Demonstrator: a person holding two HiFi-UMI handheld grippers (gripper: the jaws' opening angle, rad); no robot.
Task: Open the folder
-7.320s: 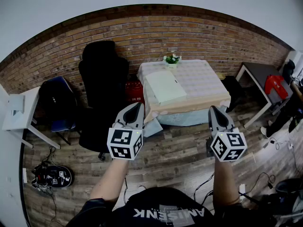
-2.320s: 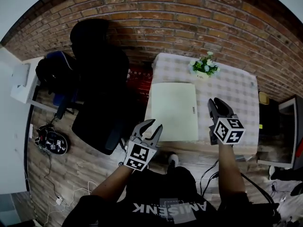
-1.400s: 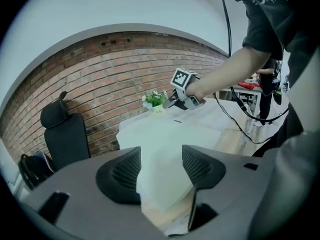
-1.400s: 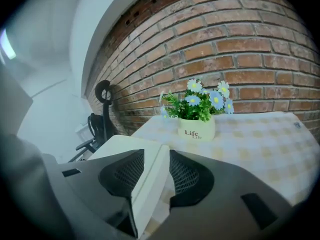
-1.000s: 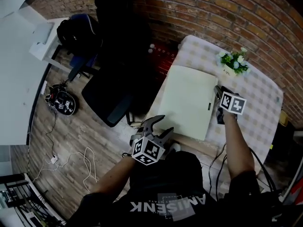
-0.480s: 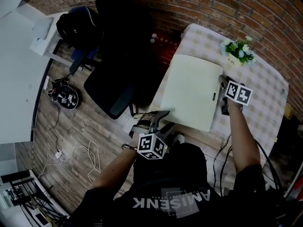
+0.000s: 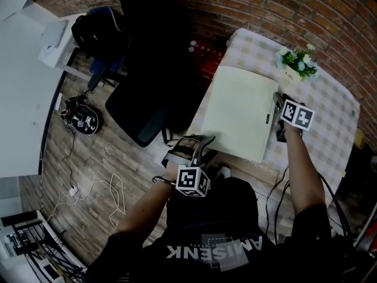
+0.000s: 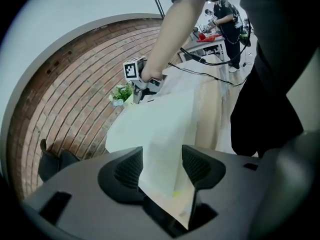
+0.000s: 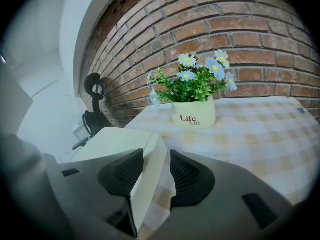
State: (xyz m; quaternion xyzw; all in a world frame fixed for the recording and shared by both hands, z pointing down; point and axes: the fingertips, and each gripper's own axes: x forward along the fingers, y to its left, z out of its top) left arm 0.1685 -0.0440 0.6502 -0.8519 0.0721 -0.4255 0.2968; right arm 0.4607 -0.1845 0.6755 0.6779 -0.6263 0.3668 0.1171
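Left gripper [image 8: 162, 153]: the two jaws stand roughly half apart with one near corner of the folder [image 7: 240, 114] poking up between them; I see neither pad pressing on it. Right gripper [image 9: 156, 155]: the two jaws are wide and have just been opening. The folder's thick edge, by its far right corner, sits between them, just beside the pad at the view's left. Checked cloth shows in the gap before the other pad. Each gripper carries one marker cube, so I count two. There is one folder, pale cream, lying flat and closed on the left part of the table [image 7: 321, 108], with one gripper on its near side and one on its right. There is one table, covered with a checked cloth. One white flower pot [image 9: 193, 115], printed "Life", stands beyond the folder, apart from it. One black office chair [image 7: 141, 102] stands beside the table's left side, in front of the brick wall [image 7: 265, 7].
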